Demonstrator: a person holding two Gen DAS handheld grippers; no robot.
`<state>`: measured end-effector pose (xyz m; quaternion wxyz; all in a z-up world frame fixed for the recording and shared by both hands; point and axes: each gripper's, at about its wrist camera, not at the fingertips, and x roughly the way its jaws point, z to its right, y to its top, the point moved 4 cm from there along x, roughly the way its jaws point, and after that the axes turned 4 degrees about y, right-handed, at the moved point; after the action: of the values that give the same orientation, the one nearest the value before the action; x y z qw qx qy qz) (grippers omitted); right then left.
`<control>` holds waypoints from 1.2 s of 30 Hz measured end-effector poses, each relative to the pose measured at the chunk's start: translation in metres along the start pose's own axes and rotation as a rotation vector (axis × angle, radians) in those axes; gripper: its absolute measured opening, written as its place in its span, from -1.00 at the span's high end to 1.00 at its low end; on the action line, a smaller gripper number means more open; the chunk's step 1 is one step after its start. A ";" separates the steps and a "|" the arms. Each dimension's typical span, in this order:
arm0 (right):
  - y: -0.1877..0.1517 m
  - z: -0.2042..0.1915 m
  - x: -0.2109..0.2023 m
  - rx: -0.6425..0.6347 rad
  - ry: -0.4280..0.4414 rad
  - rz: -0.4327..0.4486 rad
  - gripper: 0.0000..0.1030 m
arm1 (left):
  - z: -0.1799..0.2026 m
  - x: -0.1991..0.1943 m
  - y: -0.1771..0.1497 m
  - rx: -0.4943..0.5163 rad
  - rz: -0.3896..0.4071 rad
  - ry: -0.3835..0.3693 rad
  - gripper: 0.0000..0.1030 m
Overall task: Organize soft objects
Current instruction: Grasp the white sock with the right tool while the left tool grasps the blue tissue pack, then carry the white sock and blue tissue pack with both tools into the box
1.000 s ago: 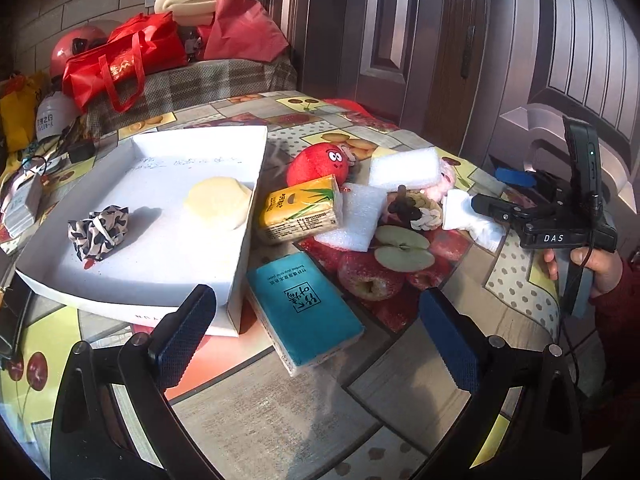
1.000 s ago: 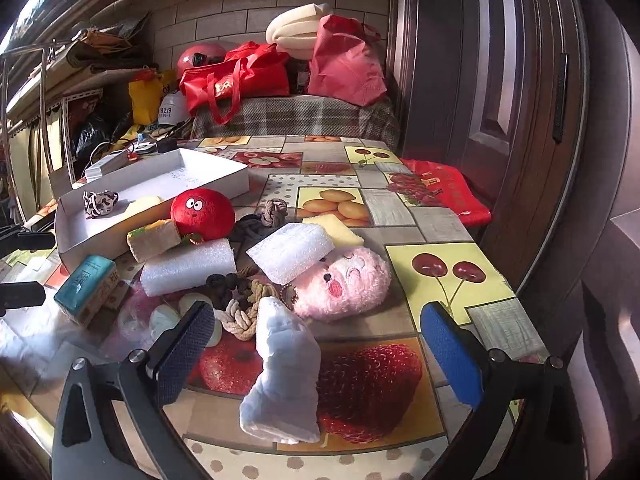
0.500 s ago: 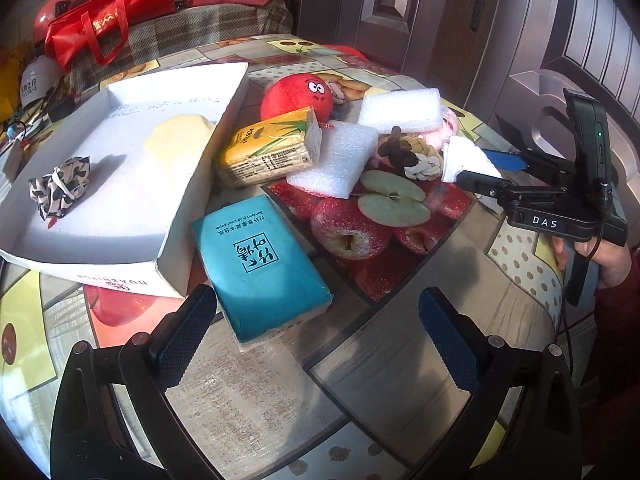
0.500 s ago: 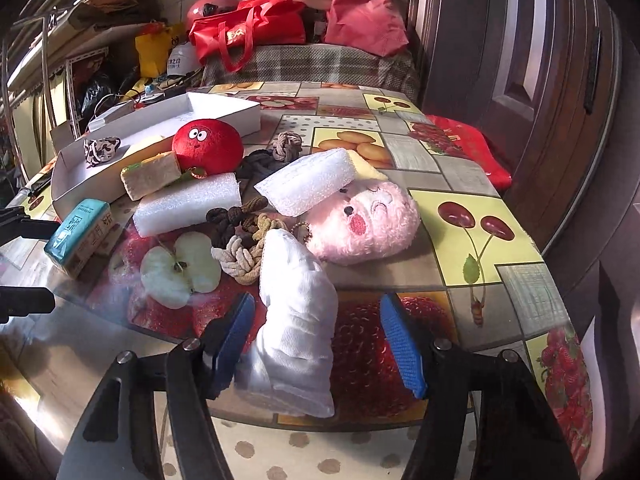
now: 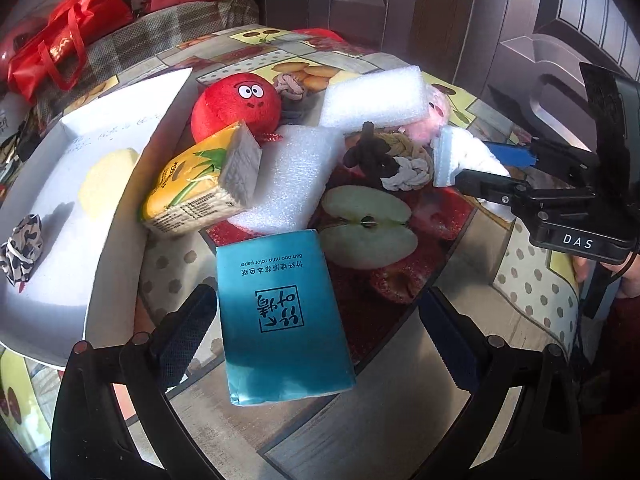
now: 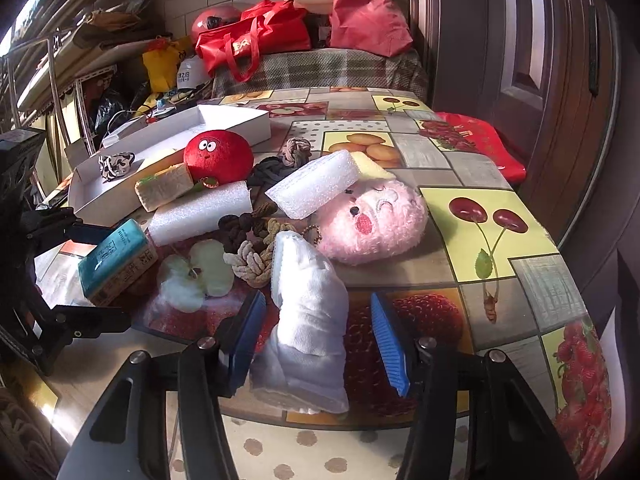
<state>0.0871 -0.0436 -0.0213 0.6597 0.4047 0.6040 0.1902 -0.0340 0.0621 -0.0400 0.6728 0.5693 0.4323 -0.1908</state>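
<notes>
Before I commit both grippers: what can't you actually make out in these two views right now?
- White towel, right wrist view: whether the closing right gripper presses it yet; the roll hides the pads' faces.
- Pink plush, left wrist view: mostly hidden behind the foam block.
- White box, left wrist view: near corner cut off by the frame edge.

bare surface lies open just past the teal tissue pack. beyond it, foam blocks, a red plush ball and knotted ropes crowd the middle. the white box has free floor inside.
</notes>
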 end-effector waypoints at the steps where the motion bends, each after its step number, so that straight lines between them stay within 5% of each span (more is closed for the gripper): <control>1: 0.000 0.000 0.000 0.003 0.003 0.000 -0.03 | -0.001 0.005 0.000 0.000 -0.016 -0.003 -0.92; 3: 0.000 0.001 0.001 0.008 0.009 -0.003 0.06 | 0.000 0.005 0.001 0.031 -0.010 0.012 -0.79; 5: -0.001 0.001 0.002 0.010 0.015 -0.005 0.31 | 0.004 0.000 -0.001 0.062 0.012 -0.006 -0.19; 7: 0.000 0.001 0.001 0.014 0.026 0.006 0.35 | 0.007 -0.003 -0.003 0.084 0.025 -0.016 0.02; 12: 0.000 0.002 -0.001 0.019 0.033 0.026 0.38 | 0.009 -0.015 -0.006 0.103 0.084 -0.023 0.03; 16: 0.001 0.008 -0.006 0.056 0.030 0.057 0.38 | 0.001 -0.042 -0.005 0.104 0.231 -0.022 0.03; 22: 0.018 0.007 -0.042 0.084 -0.009 0.241 0.38 | -0.057 -0.081 -0.011 -0.019 0.465 0.157 0.03; 27: 0.030 -0.007 -0.050 0.073 -0.049 0.373 0.38 | -0.118 -0.097 -0.026 -0.260 0.531 0.263 0.03; 30: 0.036 -0.008 -0.048 0.083 -0.045 0.391 0.37 | -0.134 -0.102 -0.032 -0.286 0.544 0.340 0.02; 36: 0.046 -0.016 -0.042 0.074 -0.029 0.413 0.37 | -0.155 -0.103 -0.040 -0.324 0.549 0.373 0.02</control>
<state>0.0746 -0.0422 0.0414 0.5999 0.5467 0.5053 0.2932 -0.1779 0.1705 0.0216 0.6899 0.5752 0.4034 0.1747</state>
